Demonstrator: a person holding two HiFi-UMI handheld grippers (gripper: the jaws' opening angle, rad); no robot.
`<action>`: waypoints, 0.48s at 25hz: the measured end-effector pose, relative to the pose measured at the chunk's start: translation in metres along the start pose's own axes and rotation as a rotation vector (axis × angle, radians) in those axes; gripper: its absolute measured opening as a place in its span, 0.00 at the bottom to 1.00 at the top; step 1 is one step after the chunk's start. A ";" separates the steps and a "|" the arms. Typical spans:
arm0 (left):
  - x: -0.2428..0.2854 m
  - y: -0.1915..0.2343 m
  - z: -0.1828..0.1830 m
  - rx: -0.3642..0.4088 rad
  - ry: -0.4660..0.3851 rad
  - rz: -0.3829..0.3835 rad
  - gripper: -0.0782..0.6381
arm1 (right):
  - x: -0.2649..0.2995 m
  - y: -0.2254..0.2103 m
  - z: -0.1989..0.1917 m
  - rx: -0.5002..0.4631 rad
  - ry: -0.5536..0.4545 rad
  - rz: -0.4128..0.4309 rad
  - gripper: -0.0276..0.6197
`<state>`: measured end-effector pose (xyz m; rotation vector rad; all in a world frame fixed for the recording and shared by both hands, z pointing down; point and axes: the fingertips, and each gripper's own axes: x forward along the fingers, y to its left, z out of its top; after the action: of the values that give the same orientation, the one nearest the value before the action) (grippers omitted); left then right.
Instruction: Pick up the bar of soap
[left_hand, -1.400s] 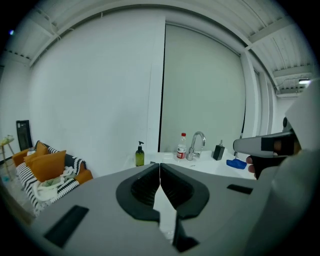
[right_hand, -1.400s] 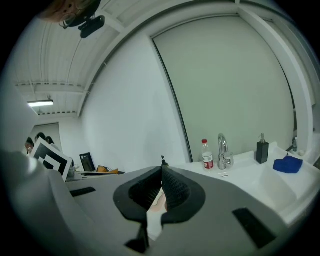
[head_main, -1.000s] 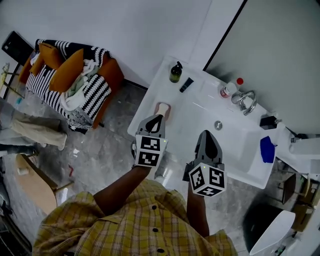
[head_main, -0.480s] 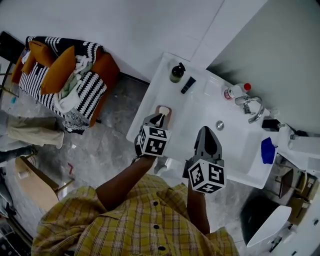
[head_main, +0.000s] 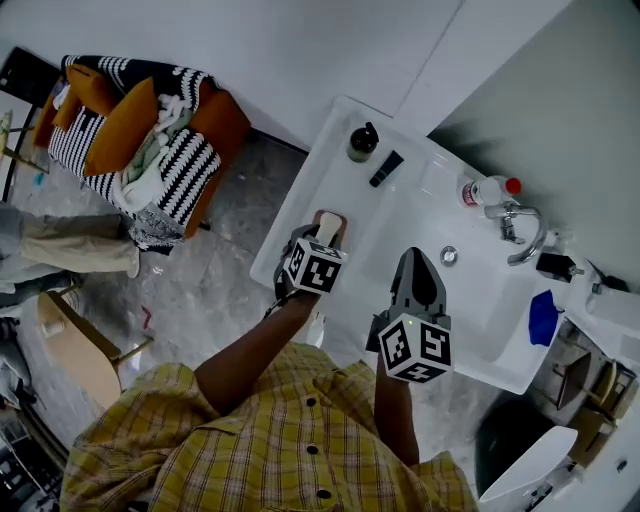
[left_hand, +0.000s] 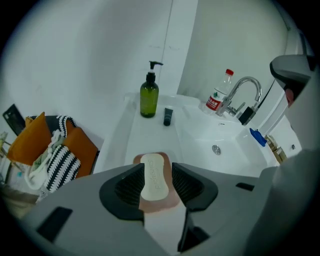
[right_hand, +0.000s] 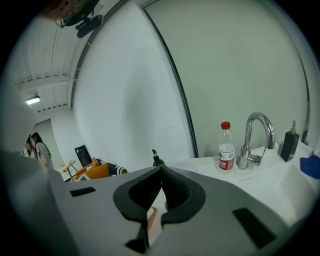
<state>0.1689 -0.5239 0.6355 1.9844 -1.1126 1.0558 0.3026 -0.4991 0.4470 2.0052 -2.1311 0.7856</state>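
Cream bar of soap (left_hand: 154, 181) on brown dish (left_hand: 170, 199) at counter (left_hand: 145, 135) edge, between opening jaws of left claw (left_hand: 157, 170), pads not touching. Right claw (right_hand: 161, 172) closed, gripping nothing.

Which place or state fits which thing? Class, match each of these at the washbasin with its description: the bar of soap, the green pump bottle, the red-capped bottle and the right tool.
Things:
1. bar of soap
2. green pump bottle
3. red-capped bottle
4. right tool

Descriptions:
A. stands beside the tap
B. jaws together, holding nothing
C. lies on the brown dish
D. stands next to the small dark tube

Pairs: 1-C, 2-D, 3-A, 4-B
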 end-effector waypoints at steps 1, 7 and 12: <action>0.006 0.000 -0.004 -0.002 0.022 0.000 0.34 | 0.004 -0.003 -0.001 0.010 0.006 0.007 0.07; 0.038 0.003 -0.008 -0.048 0.120 -0.004 0.37 | 0.031 -0.023 -0.008 0.045 0.042 0.033 0.07; 0.052 0.009 -0.008 -0.075 0.201 0.012 0.37 | 0.045 -0.032 -0.008 0.061 0.062 0.053 0.07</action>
<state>0.1747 -0.5413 0.6859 1.7713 -1.0417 1.1740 0.3254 -0.5353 0.4821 1.9335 -2.1588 0.9184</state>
